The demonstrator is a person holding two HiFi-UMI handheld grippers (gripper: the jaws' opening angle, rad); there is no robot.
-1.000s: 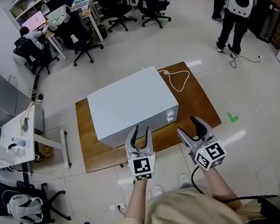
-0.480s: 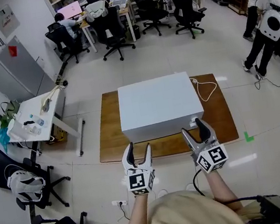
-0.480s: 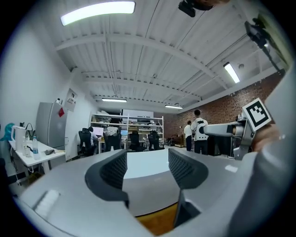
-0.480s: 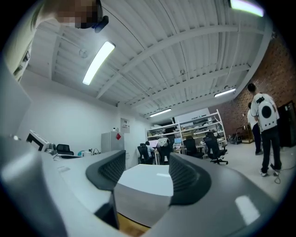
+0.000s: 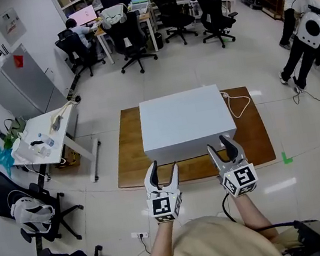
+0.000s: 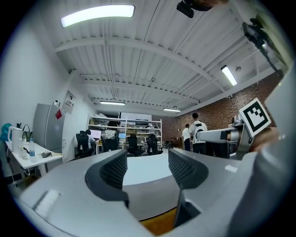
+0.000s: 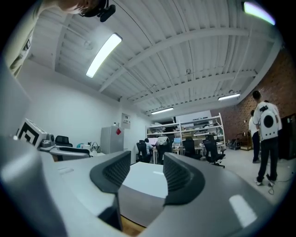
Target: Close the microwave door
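1. White, box-shaped microwave straight ahead of both tools and near their fingertips in the head view; front face turned toward them and seen only edge-on, so door hard to read.
2. Rests on a brown wooden board laid on the pale tiled floor; board edge shows low in the gap of each jaw pair.
3. Left gripper: jaws spread wide, nothing between the pads, only the microwave's top and near face in the gap beyond; touches nothing.
4. Right gripper: jaws also apart, gap a little narrower than the left's, empty; same white top visible through it; clear of the microwave.
5. Both tools side by side, pointing roughly level at the microwave, marker cubes at the ends nearest the person's body.
6. White cable looped on the board, ahead and to the right of the right gripper, beside the microwave.
7. Small white table and grey fridge well off to the left of the left gripper.
8. Office chairs far ahead beyond the microwave; two people standing far ahead to the right.
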